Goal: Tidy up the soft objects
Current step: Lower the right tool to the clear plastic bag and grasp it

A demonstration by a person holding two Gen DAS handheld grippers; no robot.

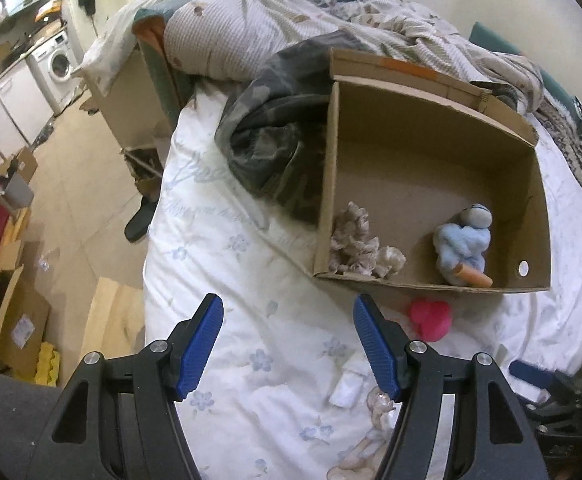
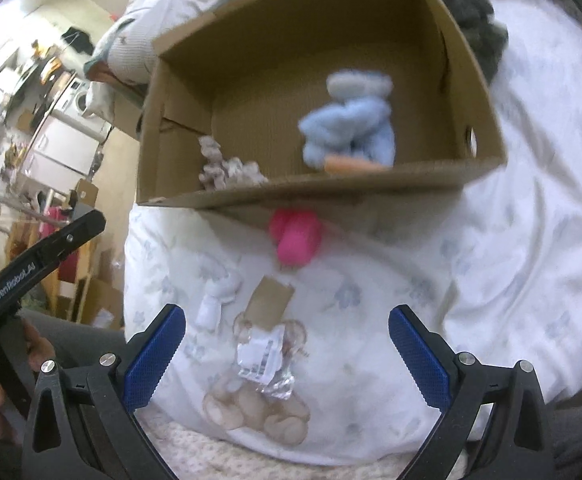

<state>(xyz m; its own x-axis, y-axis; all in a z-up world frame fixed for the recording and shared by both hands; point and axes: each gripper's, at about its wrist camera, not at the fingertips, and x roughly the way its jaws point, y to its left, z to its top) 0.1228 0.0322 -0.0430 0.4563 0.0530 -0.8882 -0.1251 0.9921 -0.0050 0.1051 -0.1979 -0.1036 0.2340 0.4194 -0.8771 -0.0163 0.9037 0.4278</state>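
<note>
Two soft toys lie in the cardboard box (image 1: 531, 216) on the bed: a blue plush (image 1: 463, 238) by the near wall and a beige plush (image 1: 357, 244) in the near left corner. One pink plush (image 1: 430, 317) sits outside, just against the box front. Both my left gripper (image 1: 287, 346) and right gripper (image 2: 287, 354) gape wide, holding nothing. Only my right view shows the cardboard tag (image 2: 271, 304) and crinkled wrapper (image 2: 265, 358) on the sheet; my left shows a camouflage garment (image 1: 275, 136) beside the box.

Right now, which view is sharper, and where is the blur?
Left wrist view: sharp; box, blue toy and pink toy crisp, edges bowed by fisheye. Right wrist view: smeared as if by motion; blue toy and pink toy soft.
</note>
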